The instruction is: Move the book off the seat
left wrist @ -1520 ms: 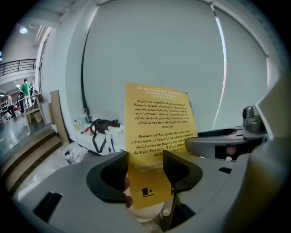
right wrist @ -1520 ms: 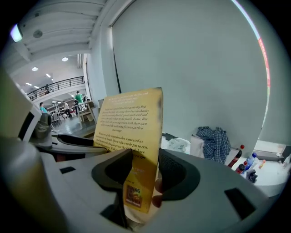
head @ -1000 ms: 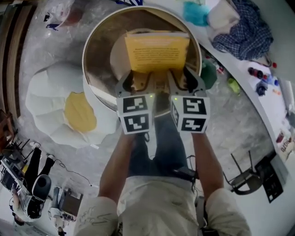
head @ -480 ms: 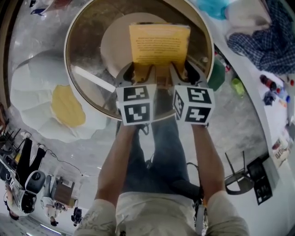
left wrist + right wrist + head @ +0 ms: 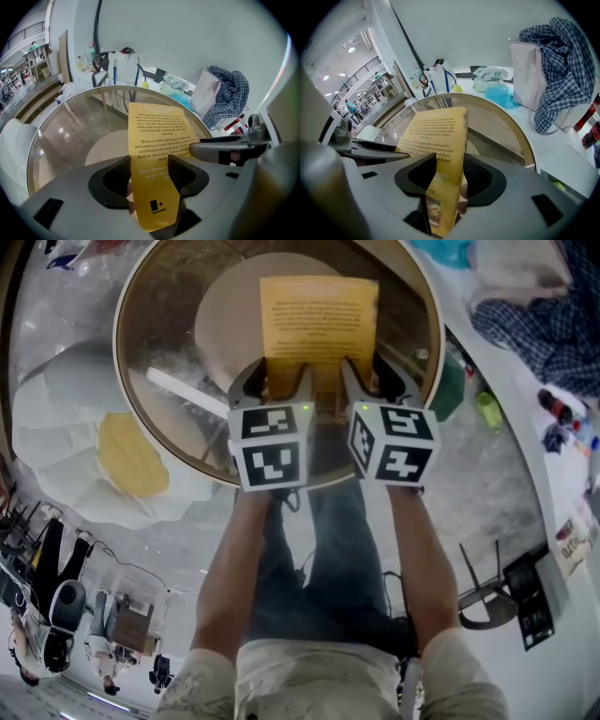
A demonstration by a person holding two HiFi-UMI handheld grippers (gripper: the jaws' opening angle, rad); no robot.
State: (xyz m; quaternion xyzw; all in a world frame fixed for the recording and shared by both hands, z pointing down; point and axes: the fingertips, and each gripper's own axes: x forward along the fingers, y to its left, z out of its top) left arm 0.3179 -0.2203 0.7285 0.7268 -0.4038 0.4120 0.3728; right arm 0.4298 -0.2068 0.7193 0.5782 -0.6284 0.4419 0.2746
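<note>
Yellow book [image 5: 319, 320], held by both claws at its near short edge, long axis running 6 to 12 o'clock away from the person

- left claw [image 5: 278, 381] clenched on the near-left part of that edge, right claw [image 5: 373, 381] clenched on the near-right part. They sit side by side and level, so neither hand is nearer
- the book lies at 12 o'clock from both claws, over the cream cushion [image 5: 225, 324] inside the round gold-rimmed seat [image 5: 127, 362], so it is not off the seat yet
- the head view gives only the flat layout and cannot show whether the book clears the cushion
- left gripper view: left claw [image 5: 150, 161] grips the printed cover, which rises away above the seat rim
- right gripper view: right claw [image 5: 450, 161] has the book nearly edge-on and tilted, which looks like it is lifted
- white bench [image 5: 511, 427] with a checked cloth [image 5: 534, 306] is at 2 o'clock
- my guess is the next move carries the book out past the rim
</note>
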